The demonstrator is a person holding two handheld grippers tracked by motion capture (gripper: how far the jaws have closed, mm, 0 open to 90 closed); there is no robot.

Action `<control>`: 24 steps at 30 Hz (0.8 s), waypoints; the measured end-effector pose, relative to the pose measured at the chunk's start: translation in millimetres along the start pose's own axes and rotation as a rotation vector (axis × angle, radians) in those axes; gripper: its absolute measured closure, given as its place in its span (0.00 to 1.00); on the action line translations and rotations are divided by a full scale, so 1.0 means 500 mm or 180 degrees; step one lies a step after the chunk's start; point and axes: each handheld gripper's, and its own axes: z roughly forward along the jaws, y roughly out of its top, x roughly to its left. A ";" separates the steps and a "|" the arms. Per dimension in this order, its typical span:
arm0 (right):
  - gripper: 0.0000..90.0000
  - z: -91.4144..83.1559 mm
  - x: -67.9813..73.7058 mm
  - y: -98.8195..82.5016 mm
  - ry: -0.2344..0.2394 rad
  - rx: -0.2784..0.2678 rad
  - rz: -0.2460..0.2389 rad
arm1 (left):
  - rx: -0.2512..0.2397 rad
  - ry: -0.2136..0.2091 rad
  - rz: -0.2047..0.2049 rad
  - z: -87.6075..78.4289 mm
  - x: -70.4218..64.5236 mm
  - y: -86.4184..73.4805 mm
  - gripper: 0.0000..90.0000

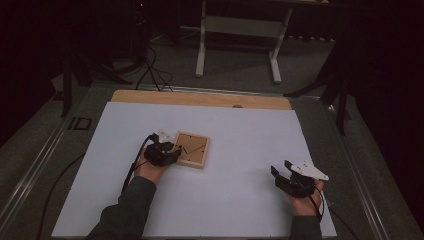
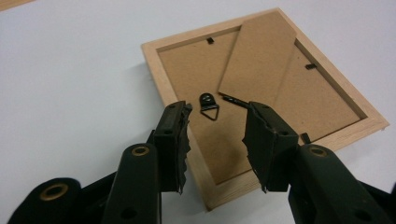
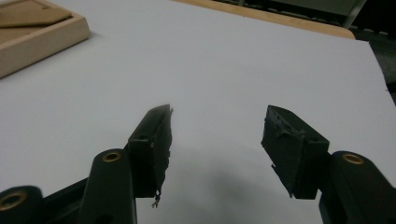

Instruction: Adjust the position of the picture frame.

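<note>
Just beyond the spread left claw (image 2: 217,123) lies the face-down picture frame (image 2: 261,93), unpinched.

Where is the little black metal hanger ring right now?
The little black metal hanger ring sits on the brown back of the wooden picture frame, just beyond the open left gripper, beside the cardboard stand flap.

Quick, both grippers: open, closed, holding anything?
Left gripper: open, holding nothing, poised over the back of the picture frame.
Right gripper: open, empty, over the bare white mat.
</note>
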 end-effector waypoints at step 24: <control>0.44 -0.009 0.002 -0.003 -0.0082 -0.0034 0.0036 | 0.0010 0.0057 -0.0198 0.029 0.033 0.009 0.76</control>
